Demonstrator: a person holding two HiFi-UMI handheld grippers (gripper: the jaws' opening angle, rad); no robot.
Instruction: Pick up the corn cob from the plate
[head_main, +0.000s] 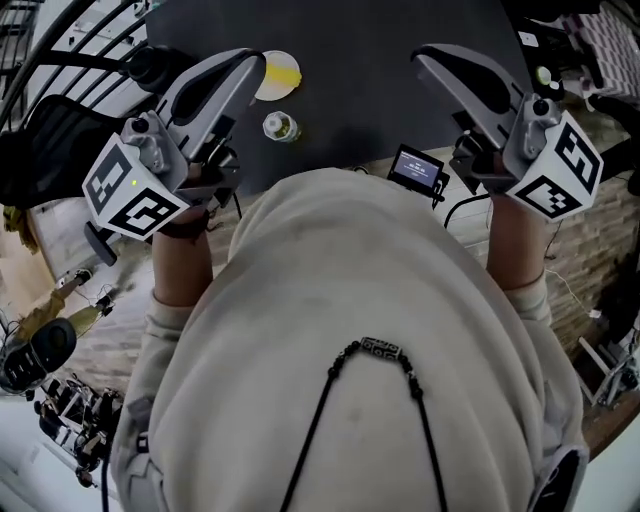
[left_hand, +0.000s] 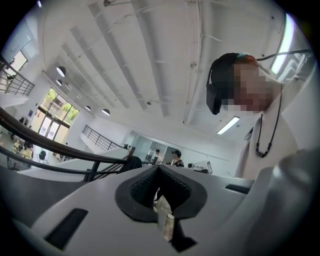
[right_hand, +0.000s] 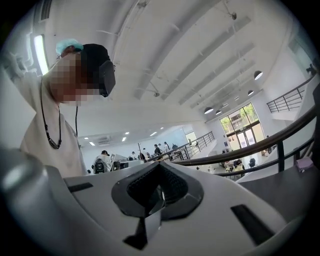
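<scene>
— Corn cob (head_main: 285, 72): picked up yet?
— No, nothing is done. It lies on its plate (head_main: 262, 92), far left on the dark table (head_main: 380, 70). My left gripper (left_hand: 158, 175) and right gripper (right_hand: 159, 175) are both closed and empty, raised near my chest.
— Anything in the way?
— A small jar (head_main: 281, 127) just nearer than the plate, and a little screen (head_main: 417, 168) off to the right.

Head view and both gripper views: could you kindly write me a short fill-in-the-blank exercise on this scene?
1. In the head view, the corn cob lies on the plate, nearer the ____ gripper.
2. The jaws of the right gripper are ____, with nothing between them.
3. The left gripper, also closed, holds ____.

Missing words: left; shut; nothing.
</scene>
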